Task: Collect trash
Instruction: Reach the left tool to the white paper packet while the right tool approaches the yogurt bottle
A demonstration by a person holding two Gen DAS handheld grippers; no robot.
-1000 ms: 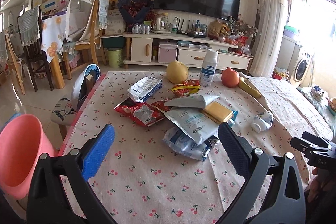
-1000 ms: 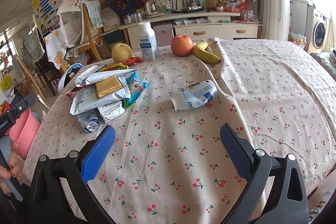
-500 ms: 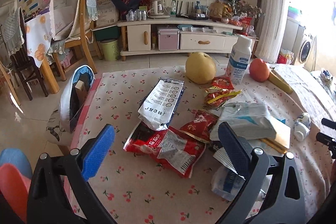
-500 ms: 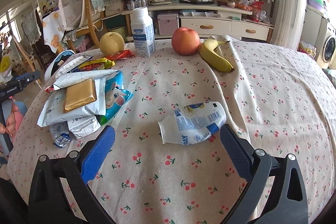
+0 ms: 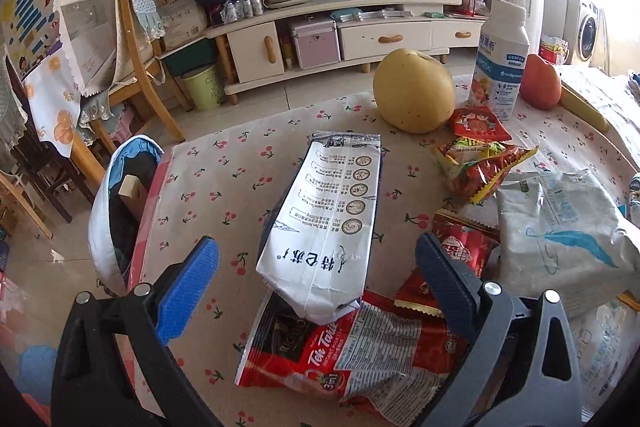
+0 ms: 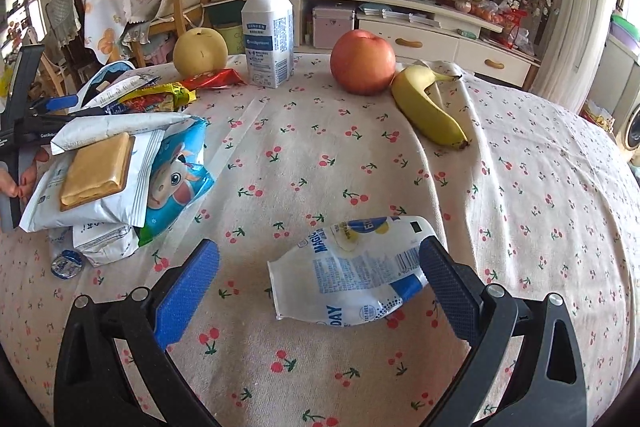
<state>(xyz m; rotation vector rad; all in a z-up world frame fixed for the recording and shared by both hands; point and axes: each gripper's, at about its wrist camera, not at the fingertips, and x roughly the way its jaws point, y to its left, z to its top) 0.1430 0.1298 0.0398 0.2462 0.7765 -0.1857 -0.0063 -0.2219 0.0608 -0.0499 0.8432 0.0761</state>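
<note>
You are lining up two pickups on the tabletop [image 6: 520,187]: your left claw [image 5: 316,267] is hanging spread over the white packet [image 5: 324,223], your right claw [image 6: 320,283] spread around the crushed bottle [image 6: 352,279]. Next, squeeze each shut.

On the table [image 6: 520,187], a pear [image 6: 200,51] sits at eleven o'clock, a milk bottle [image 6: 267,35] at twelve, an apple [image 6: 363,62] touching a banana [image 6: 428,109] at one.
</note>
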